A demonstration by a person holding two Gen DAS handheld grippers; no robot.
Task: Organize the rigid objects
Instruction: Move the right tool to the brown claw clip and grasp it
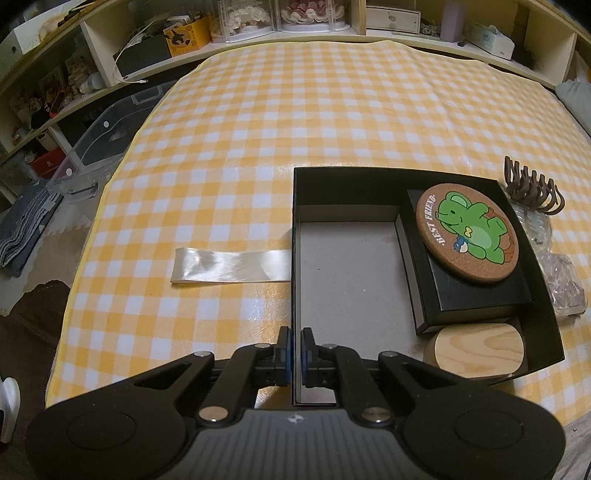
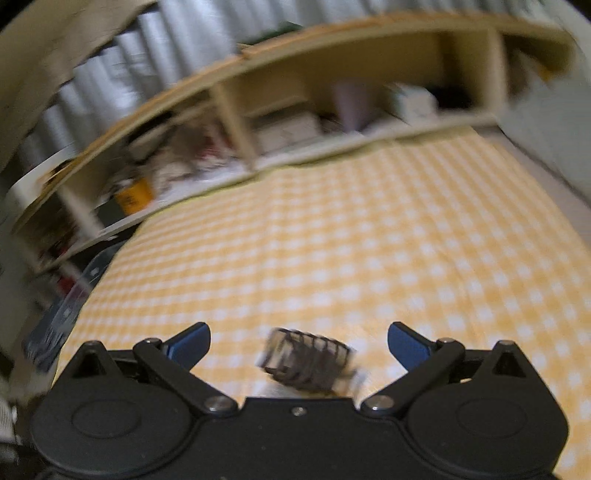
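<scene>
A black open box (image 1: 369, 173) sits on the yellow checked cloth. It holds a smaller black box (image 1: 480, 295) with a cork coaster (image 1: 467, 232) bearing a green cartoon bear on top, and a round wooden piece (image 1: 480, 349) at its near corner. My left gripper (image 1: 294, 343) is shut on the box's left wall, which runs up between the blue pads. In the blurred right wrist view my right gripper (image 2: 299, 328) stands wide open above the cloth. A brown hair claw (image 2: 310, 362) lies on the cloth low between its fingers, untouched.
A white satin ribbon (image 1: 229, 266) lies left of the box. A brown hair claw (image 1: 532, 188) and clear plastic clips (image 1: 565, 291) rest right of it. Cluttered shelves (image 1: 295, 22) run behind the table, and a clear storage bin (image 1: 96, 147) stands on the floor at left.
</scene>
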